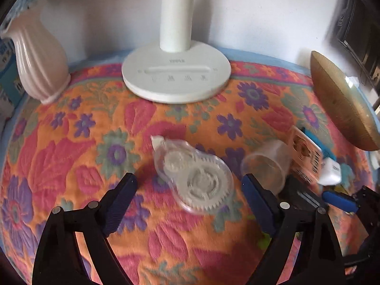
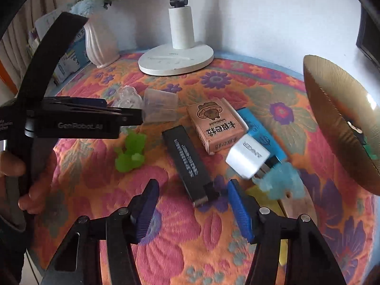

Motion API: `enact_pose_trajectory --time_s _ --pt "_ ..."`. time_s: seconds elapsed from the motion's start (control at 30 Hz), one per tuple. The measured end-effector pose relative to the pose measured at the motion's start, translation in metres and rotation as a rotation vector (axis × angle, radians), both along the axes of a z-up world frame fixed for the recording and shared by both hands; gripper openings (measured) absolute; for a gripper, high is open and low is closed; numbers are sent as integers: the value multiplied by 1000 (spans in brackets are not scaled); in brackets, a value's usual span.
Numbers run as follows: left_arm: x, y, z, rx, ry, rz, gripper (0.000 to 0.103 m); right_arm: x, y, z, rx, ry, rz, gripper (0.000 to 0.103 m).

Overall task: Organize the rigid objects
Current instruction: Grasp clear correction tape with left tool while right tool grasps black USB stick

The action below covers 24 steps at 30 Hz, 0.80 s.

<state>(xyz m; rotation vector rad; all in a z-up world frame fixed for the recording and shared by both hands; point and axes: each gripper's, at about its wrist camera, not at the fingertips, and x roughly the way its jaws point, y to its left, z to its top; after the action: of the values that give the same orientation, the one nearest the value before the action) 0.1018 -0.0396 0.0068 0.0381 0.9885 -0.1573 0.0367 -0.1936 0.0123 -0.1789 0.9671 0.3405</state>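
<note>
A flowered tablecloth (image 2: 180, 242) – on it a lamp base (image 2: 175, 59), vase (image 2: 101, 45), black box (image 2: 187, 163), orange box (image 2: 216, 124).

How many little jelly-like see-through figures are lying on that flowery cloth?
2 that I can see. The green figure lies left of the black box; the pale blue figure lies by the white charger, near the gold dish. More may be hidden.

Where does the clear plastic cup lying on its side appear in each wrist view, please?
Left wrist: clear plastic cup right of centre, just beyond the right finger, beside the correction tape.
Right wrist: cup upper left of centre, by the left gripper's tip.
Shared landmark: white lamp base.
</note>
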Motion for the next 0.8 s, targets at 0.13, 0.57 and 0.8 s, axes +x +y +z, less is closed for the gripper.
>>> enact_pose_trajectory --time_s 0.13,0.57,0.8 --pt "-2 -3 0 29 -44 -15 68 3 14 0 -19 -37 30 51" --pt "-132 19 12 -63 -47 -215 61 -95 -21 5 44 -6 6 24" --pt "-163 -2 4 88 -89 -201 71 -106 -24 2 76 -12 -16 40"
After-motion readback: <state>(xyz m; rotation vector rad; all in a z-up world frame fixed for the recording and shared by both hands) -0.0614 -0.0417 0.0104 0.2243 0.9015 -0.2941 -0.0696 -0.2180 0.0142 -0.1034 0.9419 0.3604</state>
